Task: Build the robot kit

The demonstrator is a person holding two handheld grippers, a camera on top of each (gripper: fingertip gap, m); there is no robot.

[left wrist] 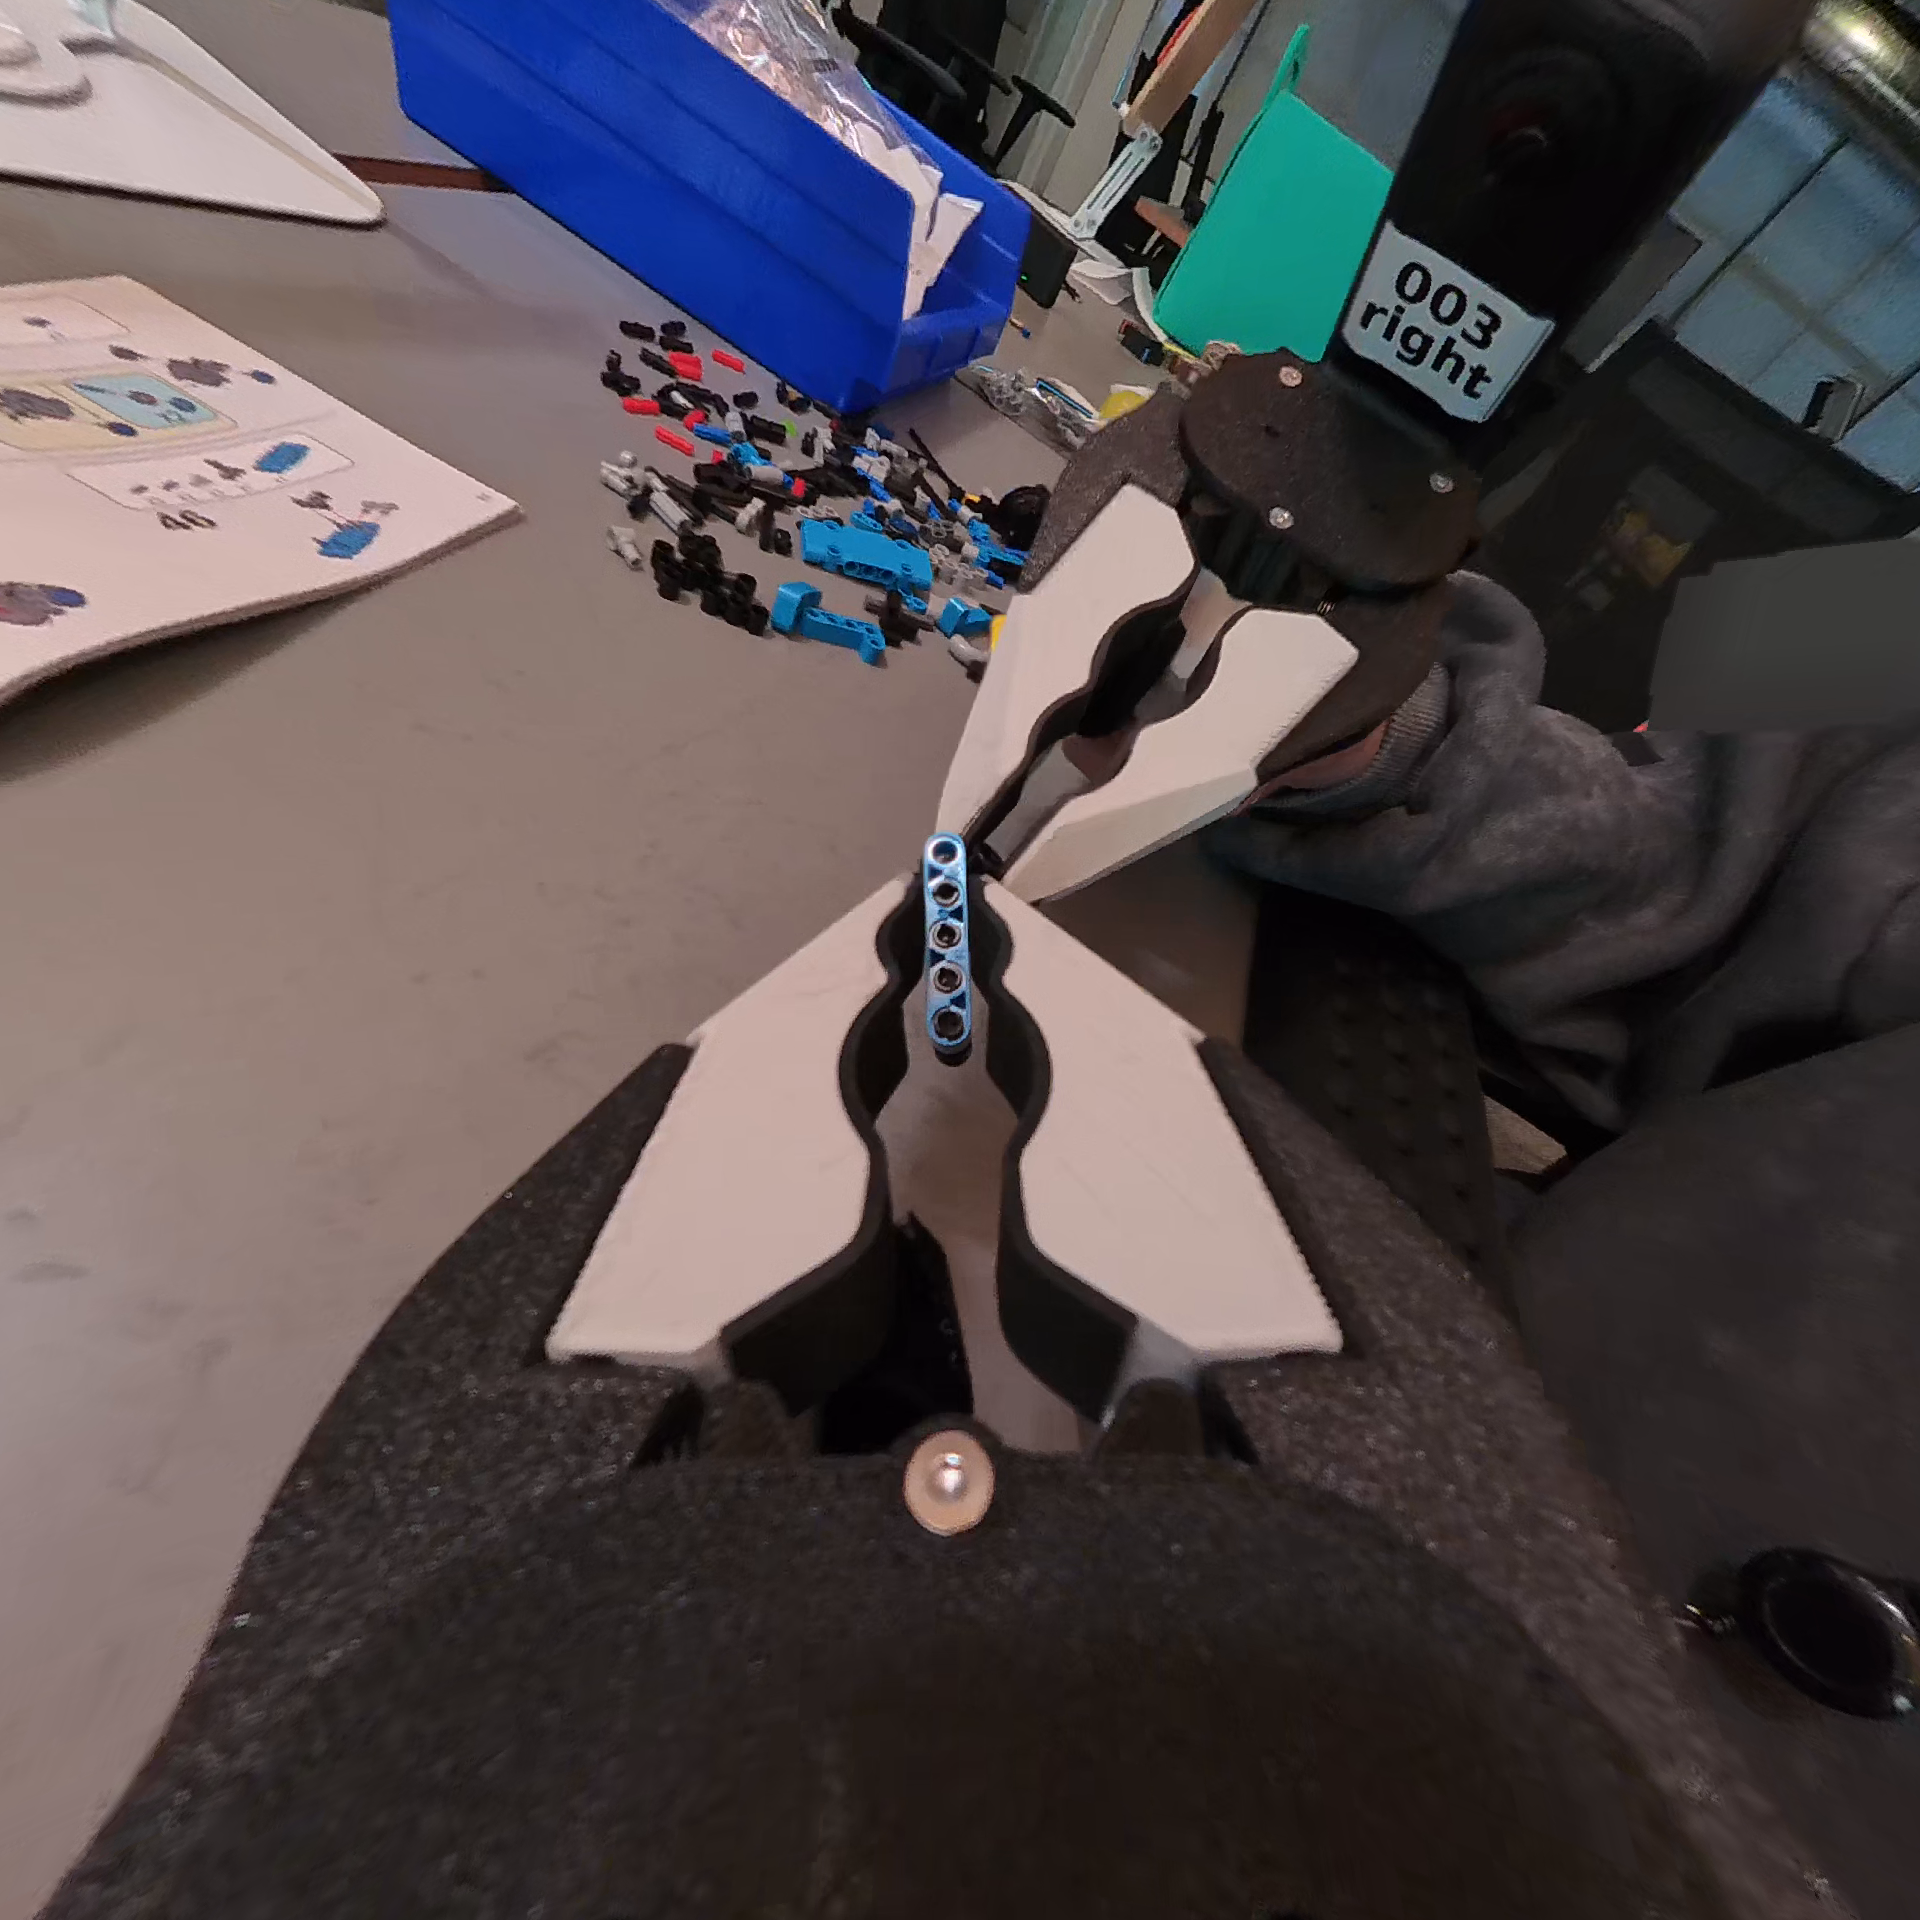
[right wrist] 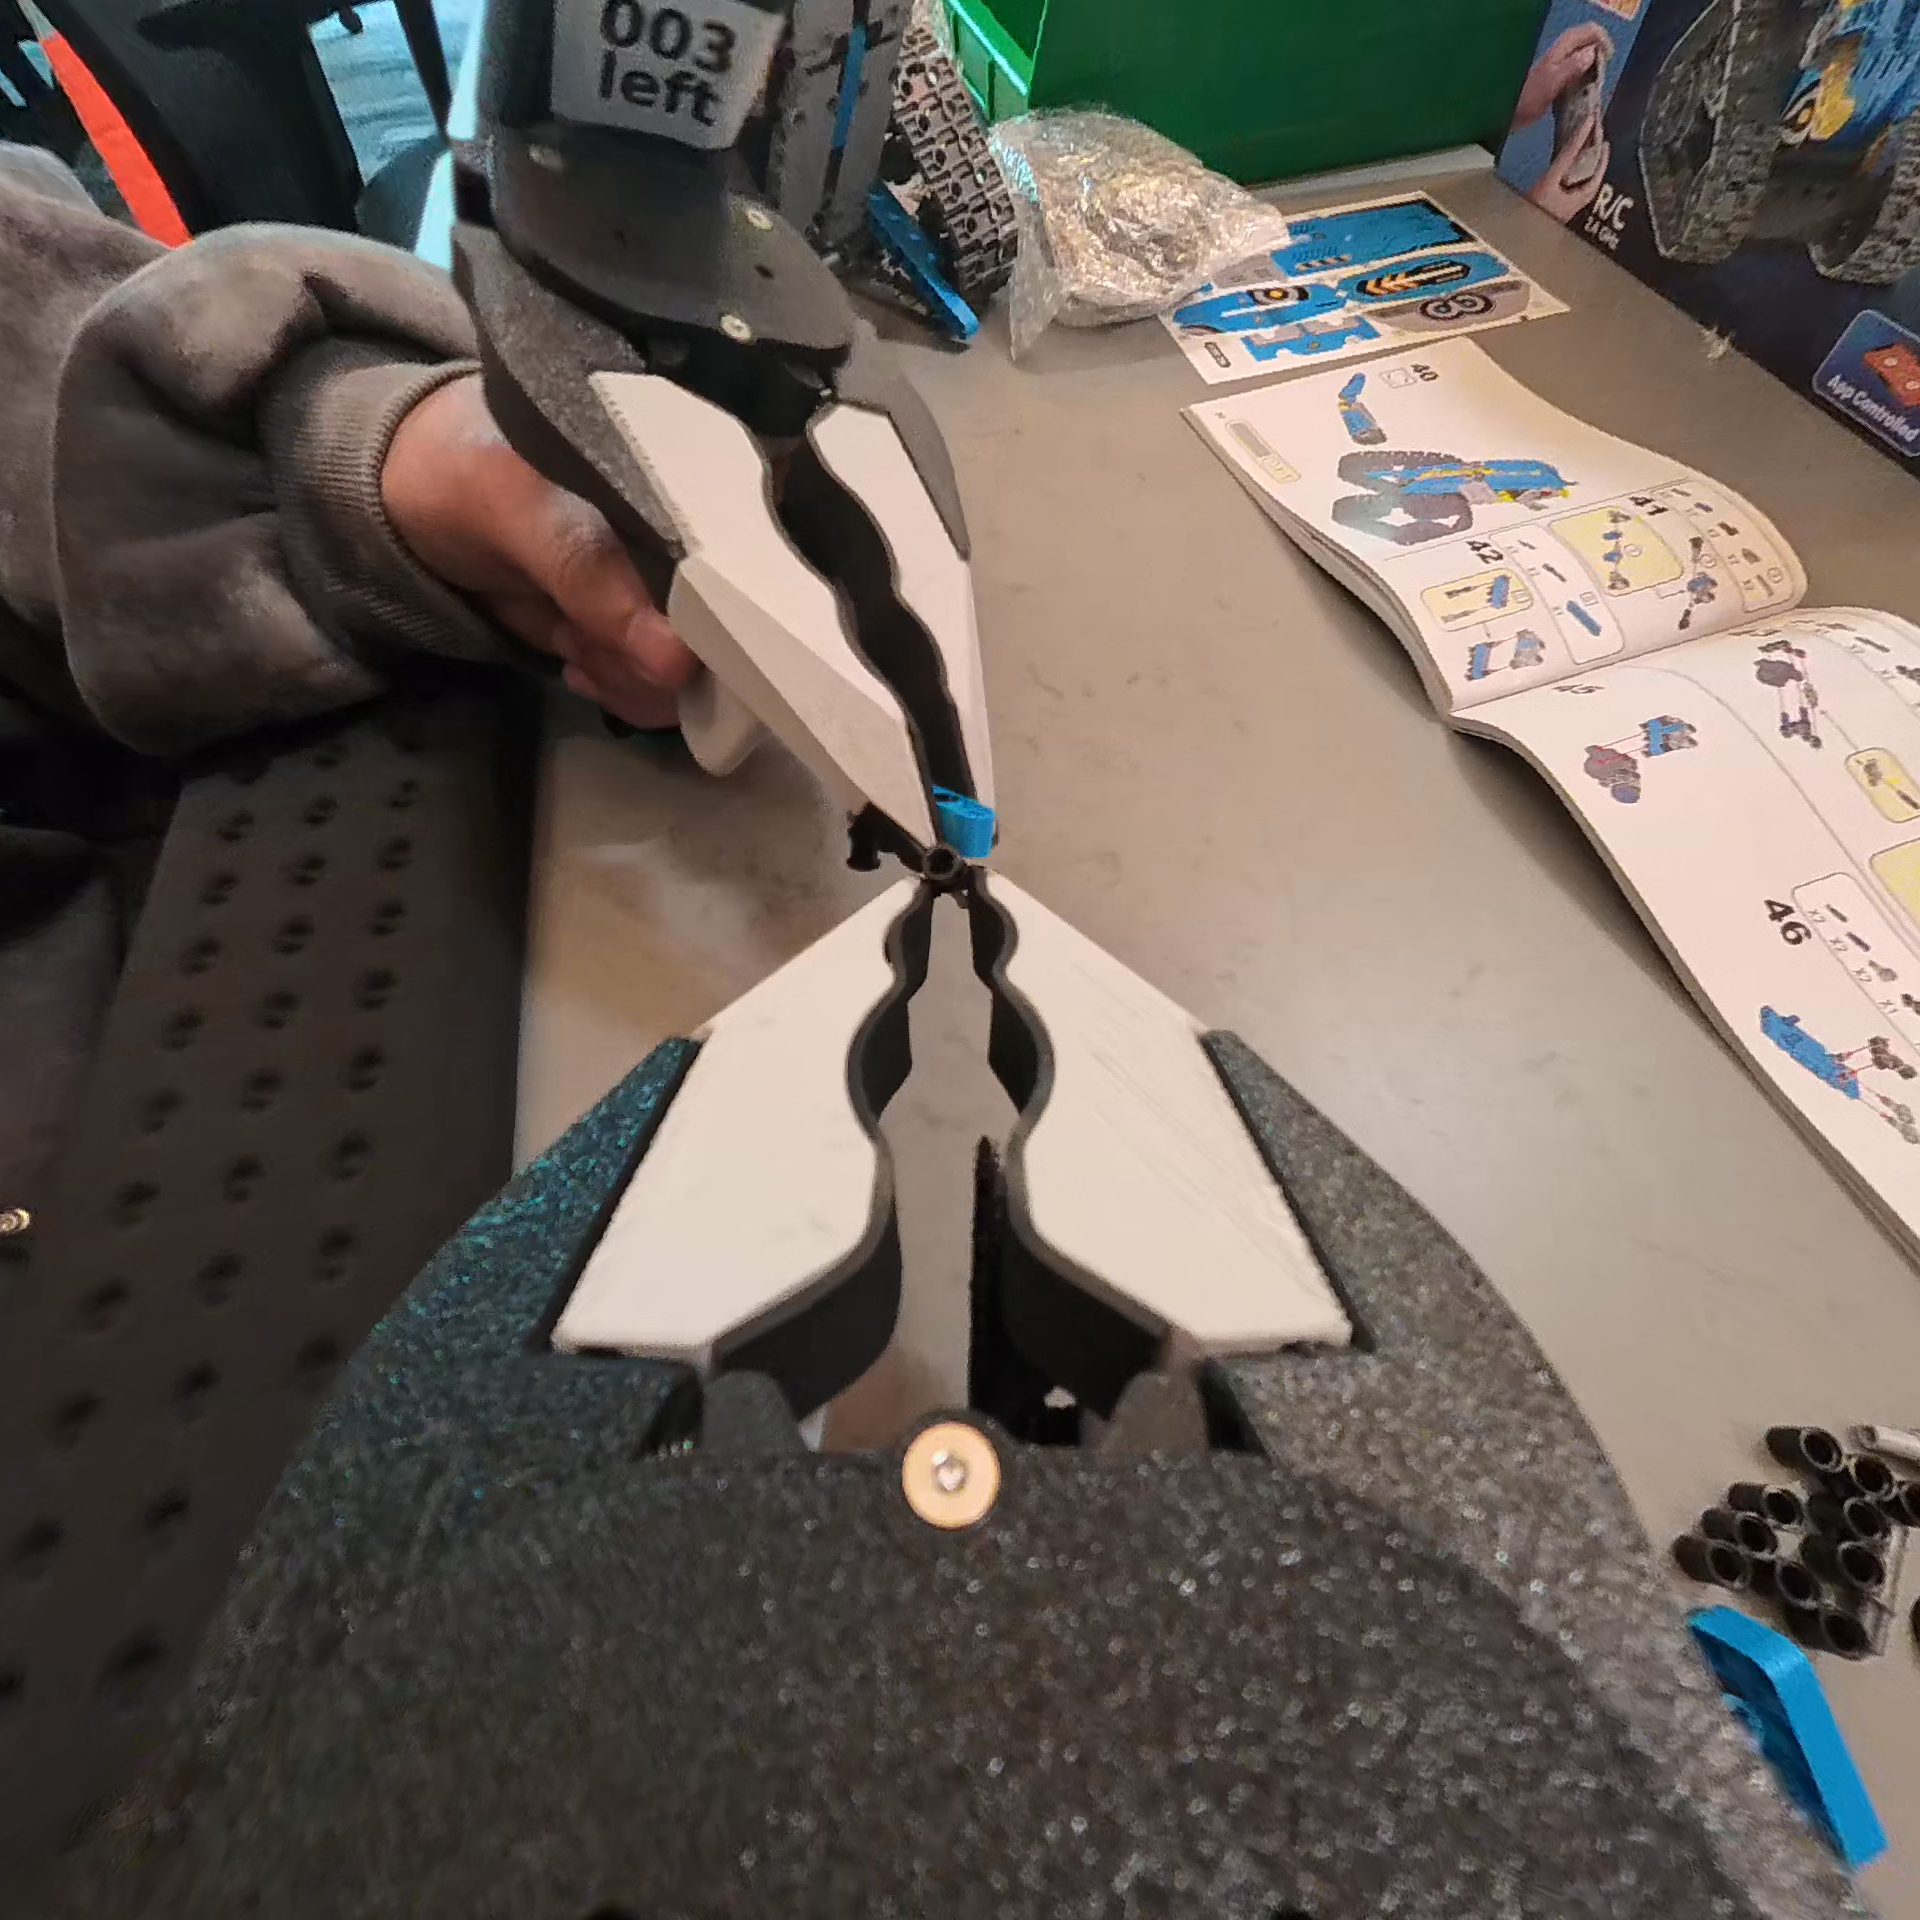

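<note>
your left gripper (left wrist: 948, 883) is nearly closed, tips pinching a blue beam (left wrist: 948, 951) with five holes, held upright between the pads and poking past the tips. your right gripper (right wrist: 940, 883) is also almost closed, clamped on a small black connector piece (right wrist: 940, 862) right at the tips. the two grippers meet tip to tip above the grey table (left wrist: 416, 935), and the black piece sits touching the end of the beam; exact fit can't be told. in the left wrist view the right gripper (left wrist: 992, 847) comes in from the upper right and its black piece is mostly hidden behind the beam. in the right wrist view only the beam's end (right wrist: 966, 826) shows, at the left gripper (right wrist: 951, 821) tips, with your hand (right wrist: 520, 551) and a grey sleeve (right wrist: 208, 468) behind. only the left view shows one blue bin (left wrist: 727, 177) and the loose pile of small parts (left wrist: 800, 499), black, blue, red and grey, too many to count. only the right view shows one sticker sheet (right wrist: 1361, 281), one clear bag (right wrist: 1122, 218), one printed box (right wrist: 1745, 156), a cluster of black bushings (right wrist: 1808, 1538) and a blue piece (right wrist: 1787, 1735) at the lower right. one open instruction booklet (right wrist: 1621, 665) shows in both views.
</note>
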